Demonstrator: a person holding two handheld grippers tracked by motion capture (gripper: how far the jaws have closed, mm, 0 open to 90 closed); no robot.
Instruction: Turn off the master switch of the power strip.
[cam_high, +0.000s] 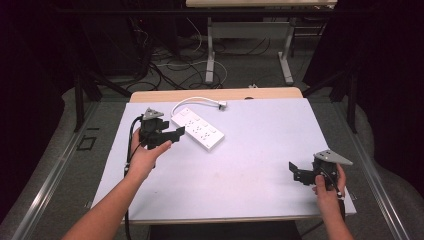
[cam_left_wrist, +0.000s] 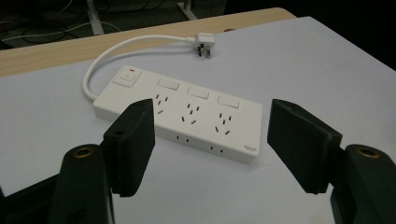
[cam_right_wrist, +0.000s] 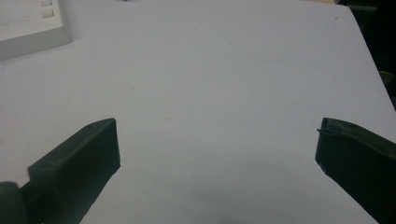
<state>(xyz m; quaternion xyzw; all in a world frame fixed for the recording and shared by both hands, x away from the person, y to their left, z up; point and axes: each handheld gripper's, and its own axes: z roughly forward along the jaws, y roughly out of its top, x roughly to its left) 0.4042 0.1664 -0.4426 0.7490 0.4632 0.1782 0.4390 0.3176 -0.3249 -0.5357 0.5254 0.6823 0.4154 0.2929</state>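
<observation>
**Both grippers spread, power strip just ahead of the left one**

High view: the left gripper (cam_high: 175, 133) is held above the white counter (cam_high: 250, 165) by the person's left hand (cam_high: 145, 157), its jaws apart and pointing at the white power strip (cam_high: 198, 129), which lies just beyond its tips. The strip's white cord (cam_high: 192, 100) loops away behind it and ends in a plug (cam_high: 221, 104) near the counter's far edge. The right gripper (cam_high: 292, 170), held in the right hand (cam_high: 327, 187), sits well apart from the strip, near the counter's near right corner, jaws pointing toward the counter's middle.

Left gripper view: the two black jaws stand wide apart with nothing between them. The power strip (cam_left_wrist: 187, 116) lies straight ahead, just past them, flat on the counter (cam_left_wrist: 303, 70), with its switch end to the left; cord (cam_left_wrist: 121, 51) and plug (cam_left_wrist: 204, 41) lie farther off.

Right gripper view: the jaws are spread wide over bare counter (cam_right_wrist: 224, 84), gripping nothing. A corner of the power strip (cam_right_wrist: 28, 28) shows far ahead to the left.
</observation>
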